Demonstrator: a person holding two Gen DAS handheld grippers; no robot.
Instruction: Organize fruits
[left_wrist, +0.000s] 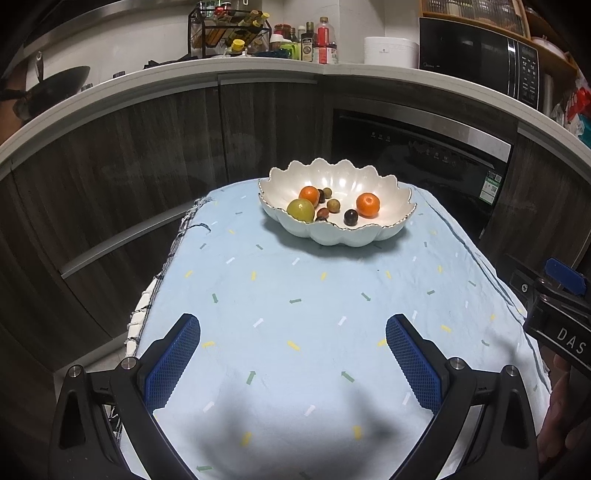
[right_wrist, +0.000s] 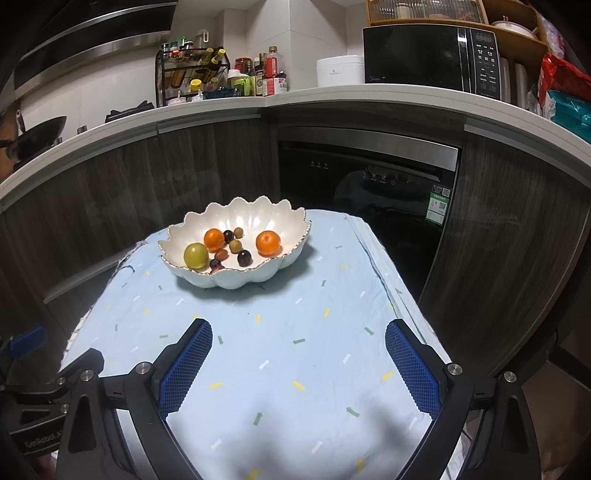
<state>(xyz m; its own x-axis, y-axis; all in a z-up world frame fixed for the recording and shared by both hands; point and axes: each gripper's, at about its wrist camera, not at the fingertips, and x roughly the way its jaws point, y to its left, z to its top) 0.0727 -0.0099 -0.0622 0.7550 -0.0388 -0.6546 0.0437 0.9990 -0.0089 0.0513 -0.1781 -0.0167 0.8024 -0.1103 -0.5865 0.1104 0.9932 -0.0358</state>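
Observation:
A white scalloped bowl (left_wrist: 369, 177) (right_wrist: 280, 218) stands at the far end of a light blue cloth-covered table. In it lie two oranges (left_wrist: 368, 205) (right_wrist: 268, 243), a yellow-green fruit (left_wrist: 300, 210) (right_wrist: 195, 255), and several small dark and tan fruits (left_wrist: 350, 217) (right_wrist: 244, 257). My left gripper (left_wrist: 293, 332) hovers open over the near part of the cloth, well short of the bowl, nothing between its blue pads. My right gripper (right_wrist: 298, 334) is likewise open and empty, nearer than the bowl. The body of the right gripper shows at the right edge of the left wrist view.
The table's cloth (left_wrist: 295, 295) (right_wrist: 295, 314) drops off at left and right edges. Beyond it run dark wood cabinets, a built-in appliance (left_wrist: 421, 158) (right_wrist: 369, 177), and a white counter with bottles (left_wrist: 325, 40), a microwave (right_wrist: 432, 57) and a wok (left_wrist: 55, 79).

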